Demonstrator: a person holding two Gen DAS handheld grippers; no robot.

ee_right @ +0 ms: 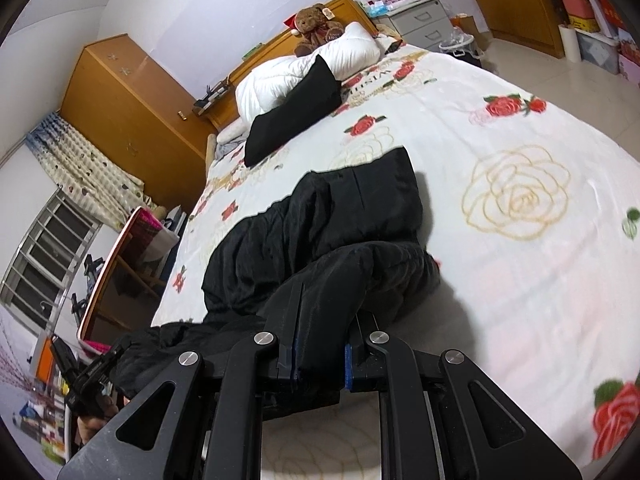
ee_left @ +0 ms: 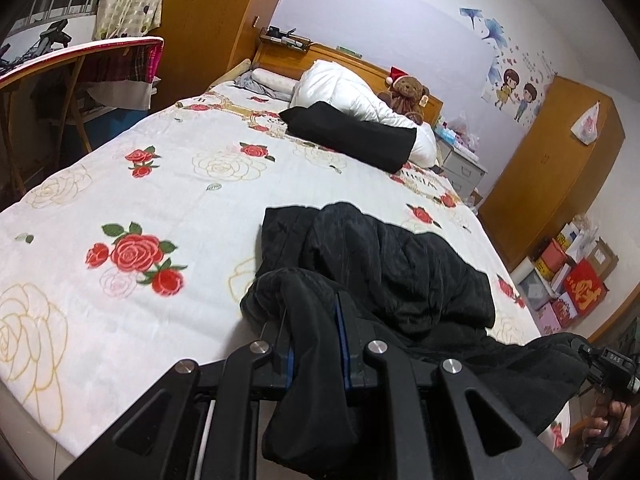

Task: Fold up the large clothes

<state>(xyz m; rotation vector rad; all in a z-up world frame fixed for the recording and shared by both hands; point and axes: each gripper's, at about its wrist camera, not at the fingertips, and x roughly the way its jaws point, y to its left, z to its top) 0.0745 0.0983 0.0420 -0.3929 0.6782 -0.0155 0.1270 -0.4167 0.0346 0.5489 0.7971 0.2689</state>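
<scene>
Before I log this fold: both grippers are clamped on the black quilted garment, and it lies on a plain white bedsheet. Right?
Not quite. The left gripper and right gripper do clamp the black quilted garment, but the white bedsheet carries red and gold roses, as both wrist views show.

In the left wrist view the floral bedspread (ee_left: 120,184) lies bare across the left half of the frame, open for a pass. The black garment (ee_left: 400,272) fills the lower centre and right. Toward the upper centre a folded black piece (ee_left: 352,134), a white duvet (ee_left: 340,88) and a teddy bear (ee_left: 408,94) block the headboard end. A table (ee_left: 80,50) crowds the upper left
</scene>
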